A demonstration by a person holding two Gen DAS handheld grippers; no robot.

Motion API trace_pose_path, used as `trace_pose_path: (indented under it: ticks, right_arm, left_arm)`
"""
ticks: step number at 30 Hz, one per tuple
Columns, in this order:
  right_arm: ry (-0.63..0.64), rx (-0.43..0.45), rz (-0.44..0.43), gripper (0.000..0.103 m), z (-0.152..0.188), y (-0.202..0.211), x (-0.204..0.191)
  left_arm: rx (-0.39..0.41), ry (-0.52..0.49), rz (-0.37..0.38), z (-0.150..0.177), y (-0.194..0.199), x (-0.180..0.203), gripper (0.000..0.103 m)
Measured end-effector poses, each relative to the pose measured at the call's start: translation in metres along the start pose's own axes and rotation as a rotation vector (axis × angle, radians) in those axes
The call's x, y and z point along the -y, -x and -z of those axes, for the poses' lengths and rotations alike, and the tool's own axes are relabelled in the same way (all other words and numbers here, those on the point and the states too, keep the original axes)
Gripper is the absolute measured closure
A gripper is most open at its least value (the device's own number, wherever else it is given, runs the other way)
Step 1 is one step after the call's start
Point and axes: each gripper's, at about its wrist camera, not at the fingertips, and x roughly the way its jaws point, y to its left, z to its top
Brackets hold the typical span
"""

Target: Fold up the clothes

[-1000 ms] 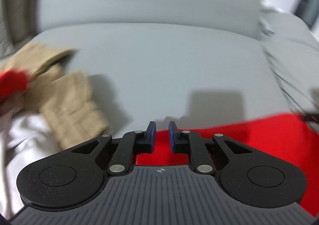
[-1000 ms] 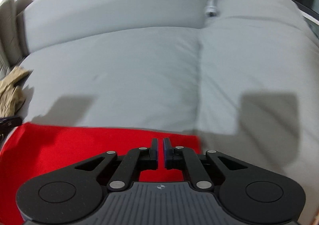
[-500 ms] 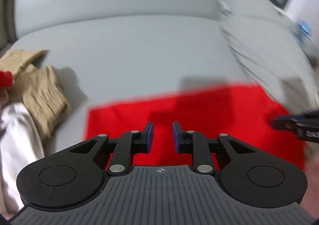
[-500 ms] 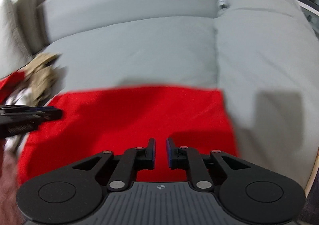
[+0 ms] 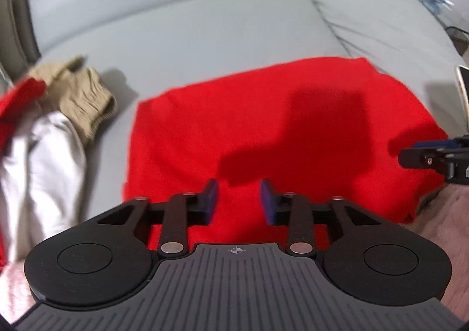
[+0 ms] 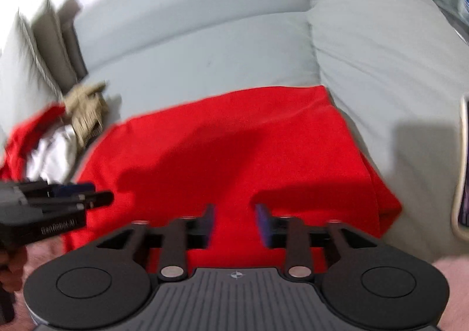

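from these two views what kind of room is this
Most likely a home living room: a grey sofa serves as the folding surface, a red garment lies spread on its seat, and a pile of unfolded clothes sits beside it.

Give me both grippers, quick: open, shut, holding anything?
Left gripper: open, just been opening, nothing held, above the red garment.
Right gripper: open, just been opening, nothing held.

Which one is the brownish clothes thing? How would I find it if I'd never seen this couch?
Start at the big grey sofa and find the wide red cloth spread flat on its seat. Look to its left, to a small heap of clothes. The tan garment lies on top, crumpled, with a gathered stretchy edge, unlike the smooth white cloth beside it.
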Motion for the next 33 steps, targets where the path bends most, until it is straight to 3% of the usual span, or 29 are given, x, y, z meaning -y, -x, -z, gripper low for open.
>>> trace_pose_path:
  ticks: [2,5,9,12,13,21,24,29,32,33]
  right_arm:
    - [-0.158,0.014,-0.041,0.060,0.018,0.010,0.023]
    - [-0.282,0.026,-0.044,0.058,0.034,0.012,0.044]
    - [-0.475,0.089,-0.006,0.046,0.046,0.030,0.090]
    - [-0.555,0.121,-0.028,0.031,0.044,0.033,0.109]
    - [-0.580,0.129,-0.033,0.030,0.043,0.033,0.116]
    - [-0.627,0.107,0.075,0.028,0.041,-0.002,0.131]
    - [-0.676,0.154,0.045,0.028,0.042,-0.007,0.143]
    - [-0.649,0.212,0.034,0.027,0.039,-0.018,0.150]
    - [-0.631,0.245,0.047,0.040,0.040,-0.026,0.137]
    - [-0.601,0.267,0.052,0.052,0.040,-0.025,0.135]
  left_arm:
    - [-0.011,0.044,0.009,0.009,0.002,0.000,0.062]
    - [-0.023,0.083,0.012,0.016,-0.001,-0.002,0.061]
    - [-0.038,0.103,-0.015,0.022,-0.007,-0.005,0.061]
    - [-0.042,0.132,-0.008,0.019,-0.009,-0.009,0.061]
    - [-0.042,0.136,-0.009,0.018,-0.009,-0.009,0.060]
    - [-0.054,0.141,-0.011,0.024,-0.014,-0.011,0.057]
    - [-0.062,0.147,-0.007,0.025,-0.016,-0.013,0.057]
    - [-0.073,0.147,-0.007,0.025,-0.020,-0.014,0.057]
    - [-0.079,0.147,-0.006,0.026,-0.023,-0.015,0.057]
    - [-0.082,0.141,-0.005,0.026,-0.024,-0.015,0.056]
